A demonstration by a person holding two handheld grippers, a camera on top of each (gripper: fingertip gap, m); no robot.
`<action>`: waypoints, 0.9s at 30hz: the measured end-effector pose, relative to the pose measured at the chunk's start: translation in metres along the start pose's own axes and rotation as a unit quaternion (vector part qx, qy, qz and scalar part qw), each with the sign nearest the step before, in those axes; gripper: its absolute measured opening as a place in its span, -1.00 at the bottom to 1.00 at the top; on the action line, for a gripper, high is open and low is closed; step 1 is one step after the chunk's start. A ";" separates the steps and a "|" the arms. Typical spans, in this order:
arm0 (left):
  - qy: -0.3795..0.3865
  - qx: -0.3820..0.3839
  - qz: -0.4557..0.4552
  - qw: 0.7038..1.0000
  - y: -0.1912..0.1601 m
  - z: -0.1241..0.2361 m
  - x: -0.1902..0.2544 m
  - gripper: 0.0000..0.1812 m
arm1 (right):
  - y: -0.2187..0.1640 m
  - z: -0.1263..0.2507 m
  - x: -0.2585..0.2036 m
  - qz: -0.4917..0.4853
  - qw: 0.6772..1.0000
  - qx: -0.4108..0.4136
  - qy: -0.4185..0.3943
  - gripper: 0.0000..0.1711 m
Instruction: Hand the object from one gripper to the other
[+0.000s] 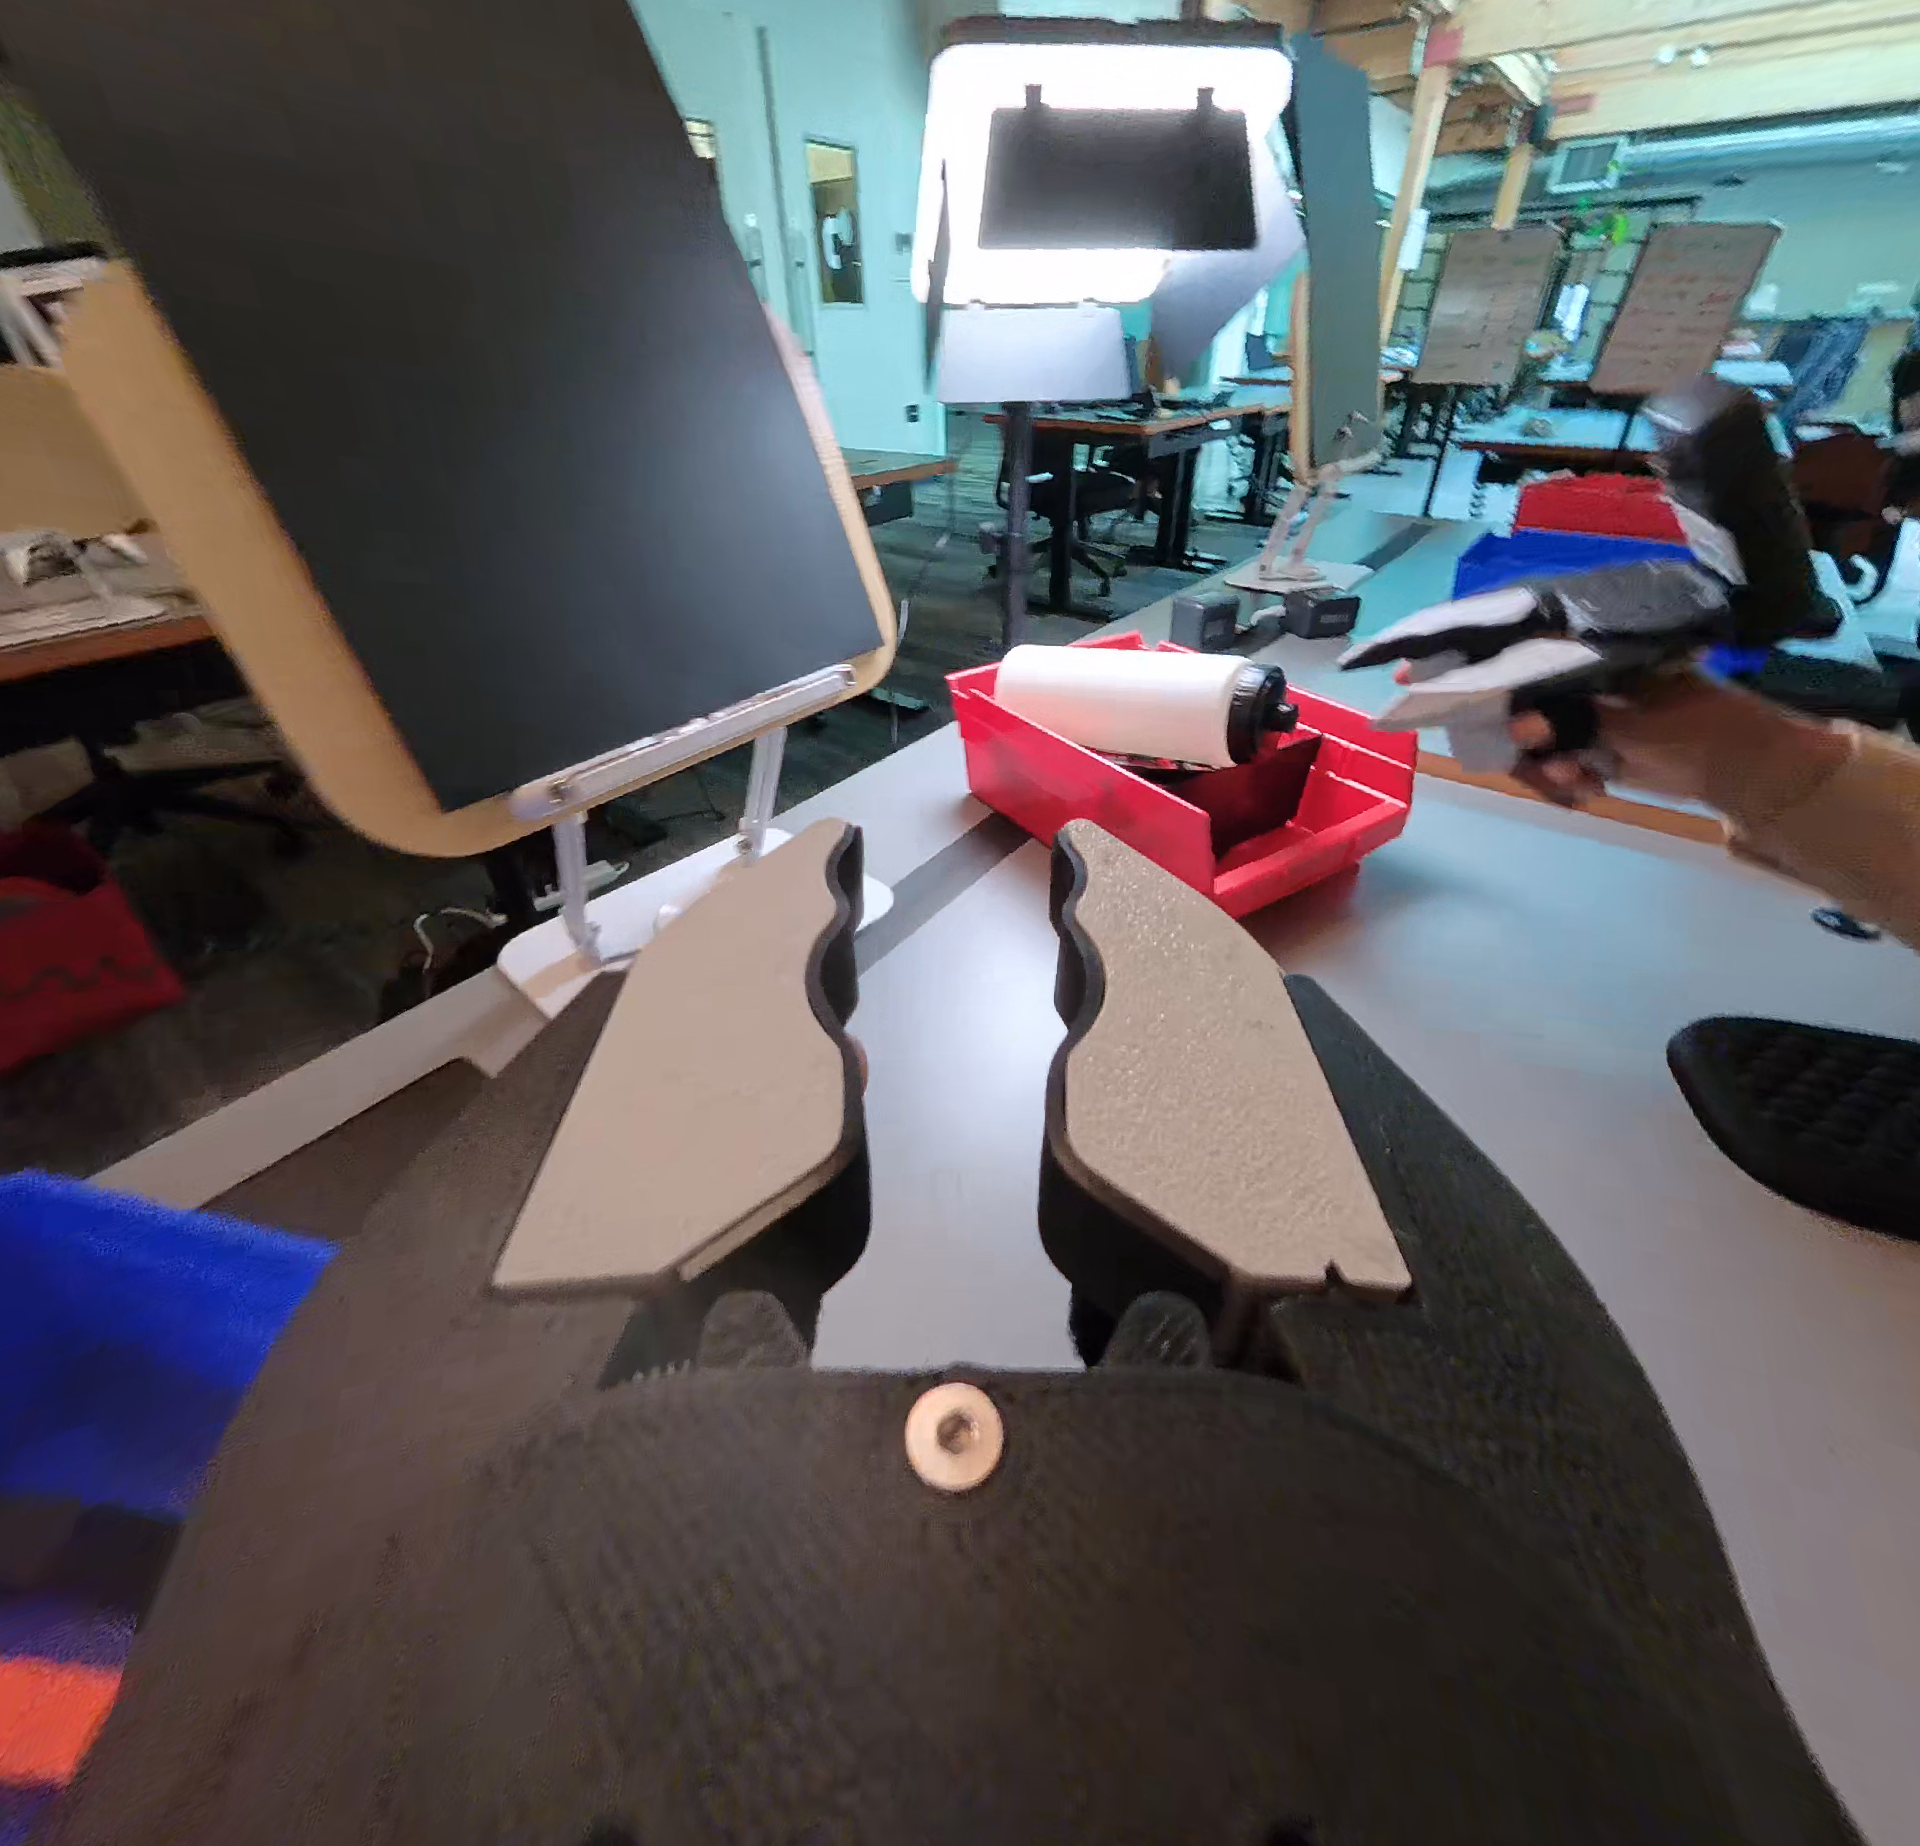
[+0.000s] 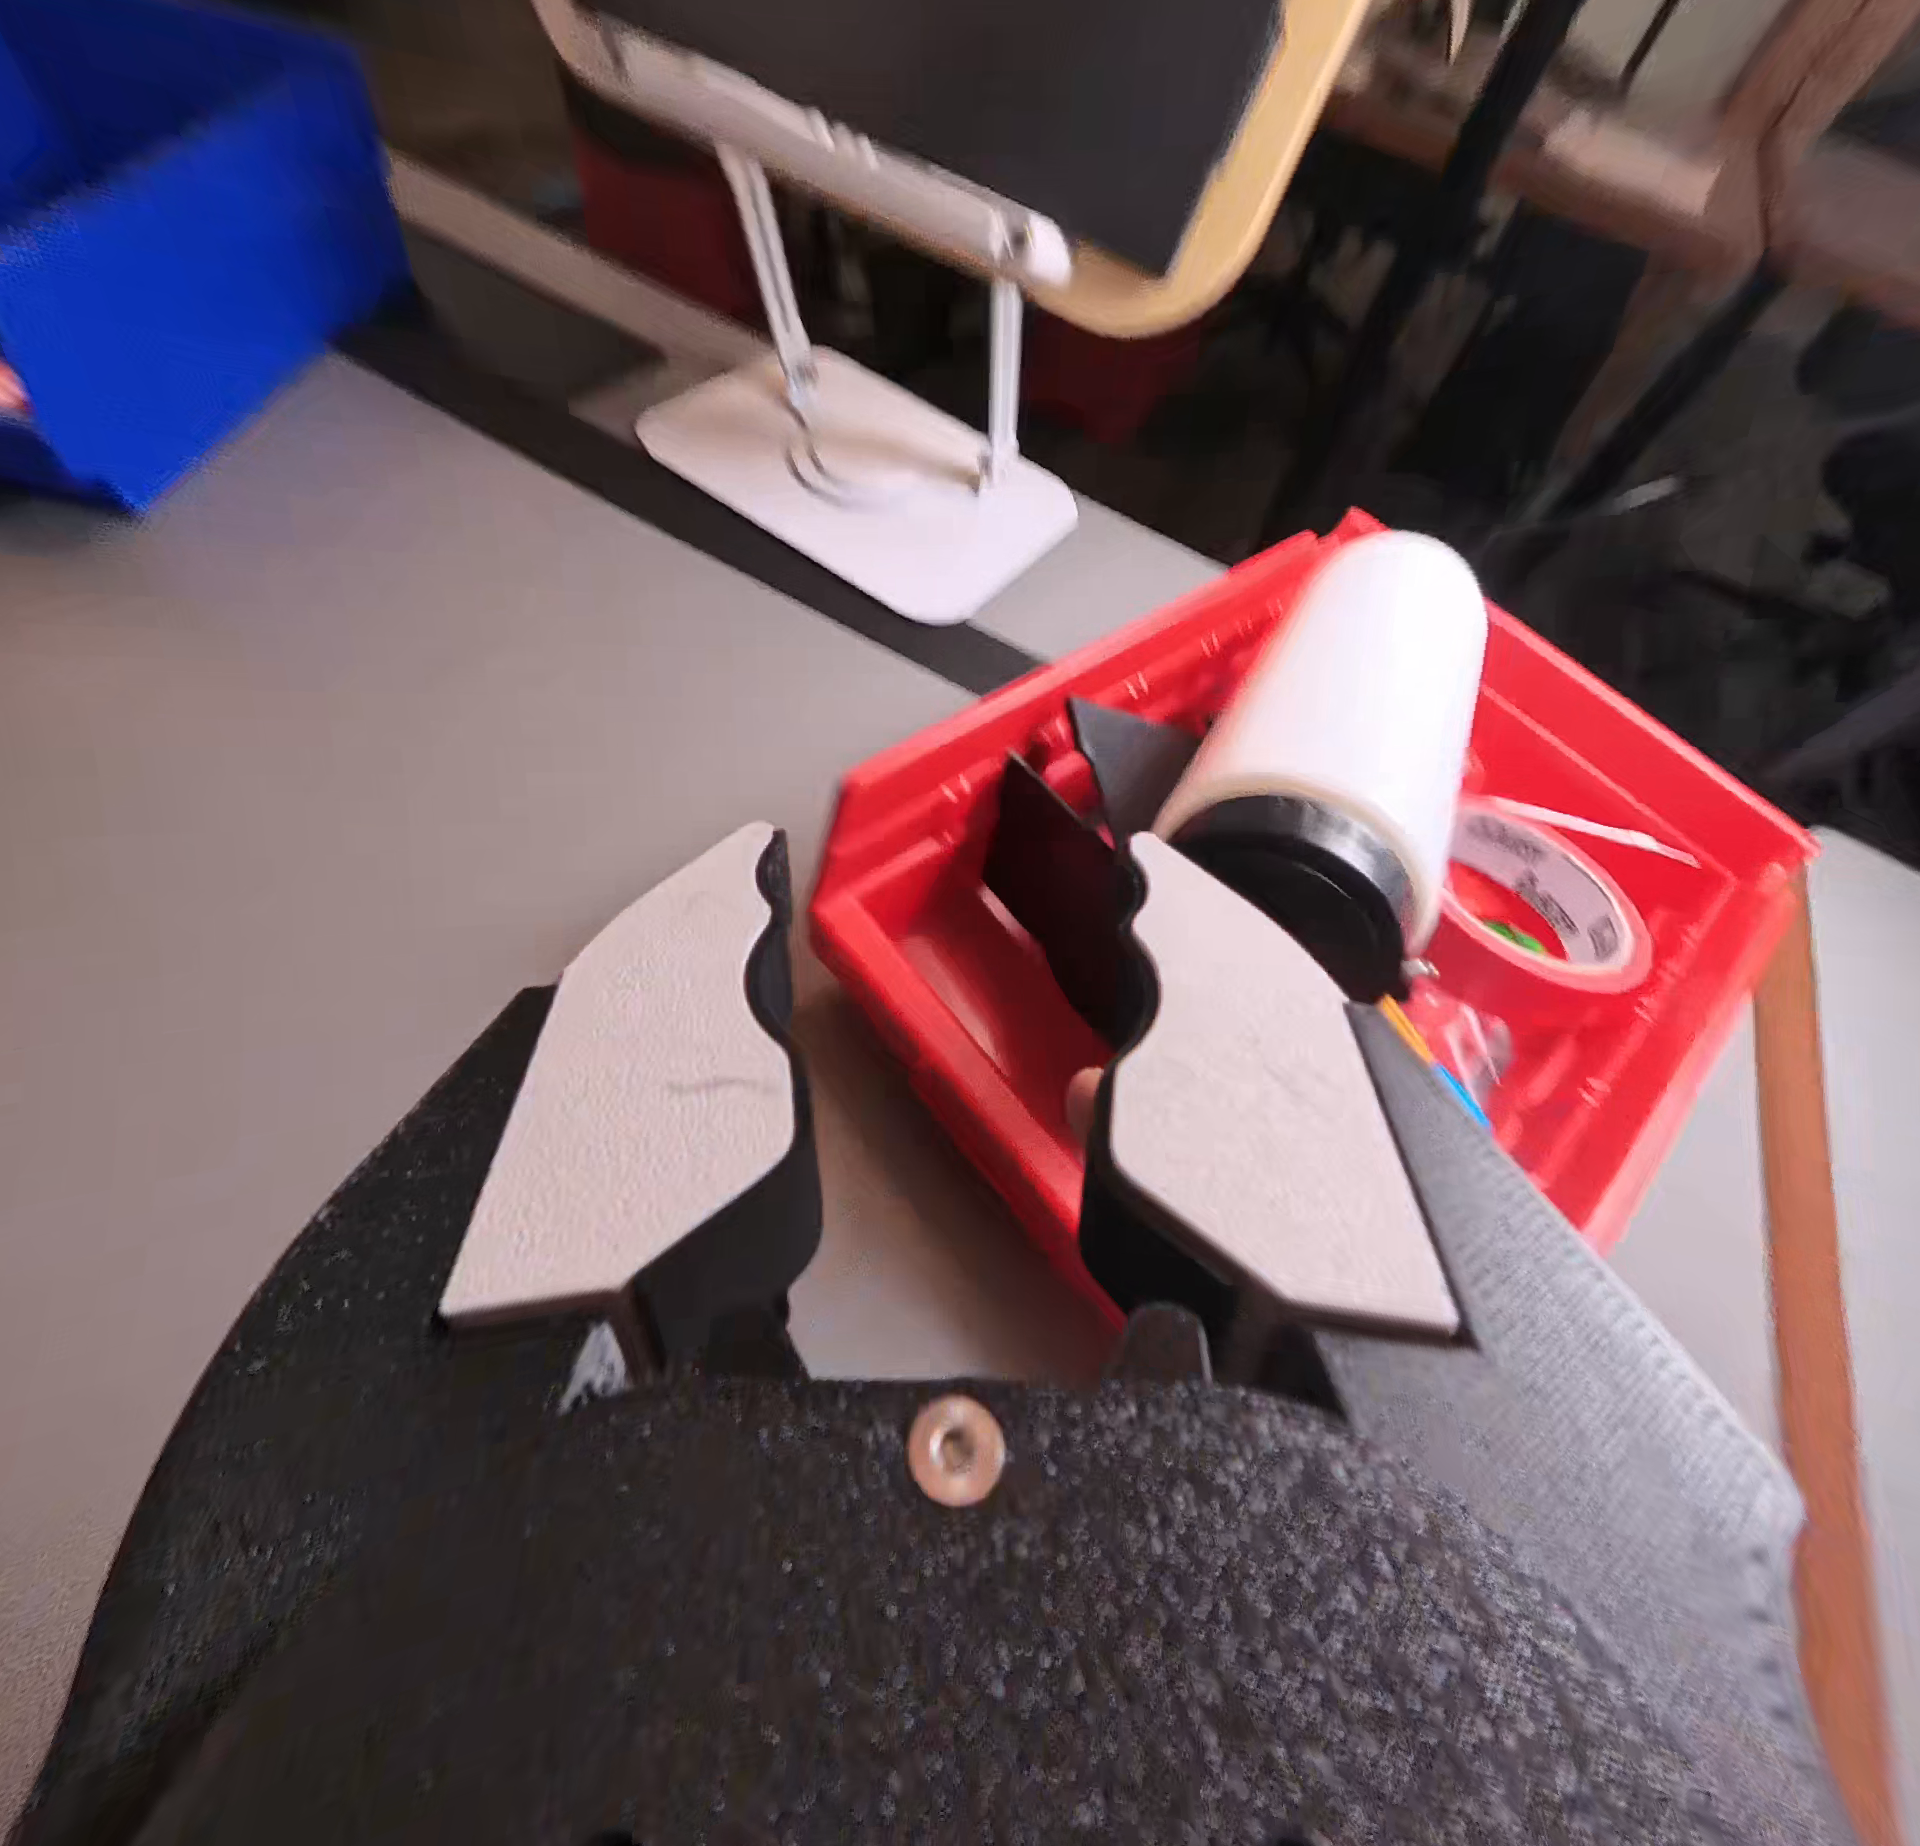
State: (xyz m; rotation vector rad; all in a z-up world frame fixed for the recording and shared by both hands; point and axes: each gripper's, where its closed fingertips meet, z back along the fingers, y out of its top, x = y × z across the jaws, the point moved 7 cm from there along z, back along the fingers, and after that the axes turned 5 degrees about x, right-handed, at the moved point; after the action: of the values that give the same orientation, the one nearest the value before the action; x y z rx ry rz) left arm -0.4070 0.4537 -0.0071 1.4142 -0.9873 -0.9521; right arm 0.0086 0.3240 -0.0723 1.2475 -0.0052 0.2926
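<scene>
A white bottle (image 1: 1127, 700) with a black cap lies across the rim of a red bin (image 1: 1091, 799) on the grey table. In the right wrist view the bottle (image 2: 1351, 716) points its cap toward me, over the red bin (image 2: 935, 965). My left gripper (image 1: 956, 840) is open and empty, low over the table, short of the bin. My right gripper (image 2: 956, 851) is open and empty, just above the bin's near corner. It also shows in the left wrist view (image 1: 1382, 684), to the right of the bottle's cap, held by a hand.
The bin also holds a roll of tape (image 2: 1548, 903) and black dividers (image 2: 1049, 903). A dark board on a white stand (image 1: 665, 923) stands at the table's far left edge. Blue bins (image 2: 156, 238) sit left. A black mat (image 1: 1808, 1121) lies right. Tip to tip, the grippers are about 35 centimetres apart.
</scene>
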 end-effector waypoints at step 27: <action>0.356 -0.417 0.218 0.808 -0.178 0.030 -0.205 -0.47 | -0.059 -0.012 -0.123 -0.019 0.969 0.197 0.151 -0.50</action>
State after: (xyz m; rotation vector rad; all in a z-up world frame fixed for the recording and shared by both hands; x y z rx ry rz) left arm -0.4927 0.6443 -0.1831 0.6238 -0.2116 -0.3397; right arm -0.0986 0.2914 -0.1507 1.5829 0.3537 0.4630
